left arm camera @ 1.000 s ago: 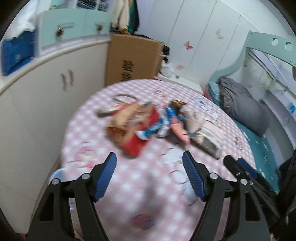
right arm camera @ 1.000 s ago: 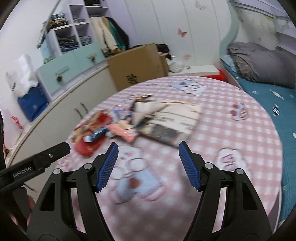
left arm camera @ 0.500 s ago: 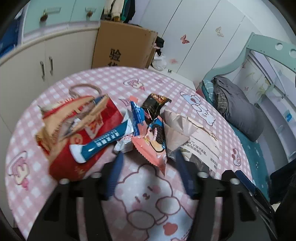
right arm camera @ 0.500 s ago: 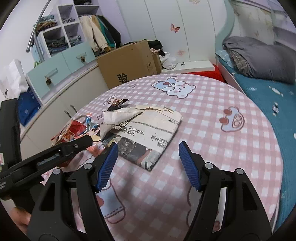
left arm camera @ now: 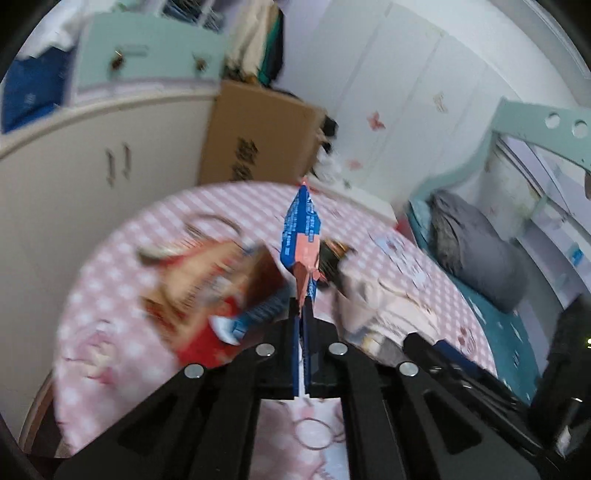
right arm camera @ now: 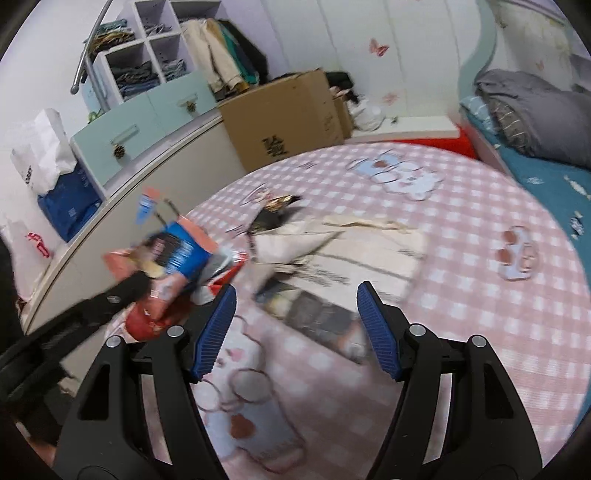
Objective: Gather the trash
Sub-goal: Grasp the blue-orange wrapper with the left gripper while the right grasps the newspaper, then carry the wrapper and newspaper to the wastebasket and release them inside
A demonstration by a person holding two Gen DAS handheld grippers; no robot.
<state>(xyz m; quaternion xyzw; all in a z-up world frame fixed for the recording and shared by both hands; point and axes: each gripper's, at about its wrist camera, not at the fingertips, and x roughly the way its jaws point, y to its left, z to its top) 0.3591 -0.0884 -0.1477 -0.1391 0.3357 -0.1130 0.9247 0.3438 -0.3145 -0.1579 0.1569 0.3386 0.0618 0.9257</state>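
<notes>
White wardrobe (right arm camera: 332,33), cardboard box (right arm camera: 288,118), bed (right arm camera: 535,122); window perhaps beyond.

The near part of the table (right arm camera: 480,369) lies bare in front of the right gripper (right arm camera: 295,325), whose jaws stand apart over open cloth. Ahead of it the newspaper (right arm camera: 351,258) fills the middle. To its left the left gripper (right arm camera: 144,284), clamped on a wrapper (right arm camera: 177,254), crosses the way to the red bag (left arm camera: 207,295). The table's far and right sides are open. A cabinet (right arm camera: 129,206) and a box (right arm camera: 284,114) close the far left.
</notes>
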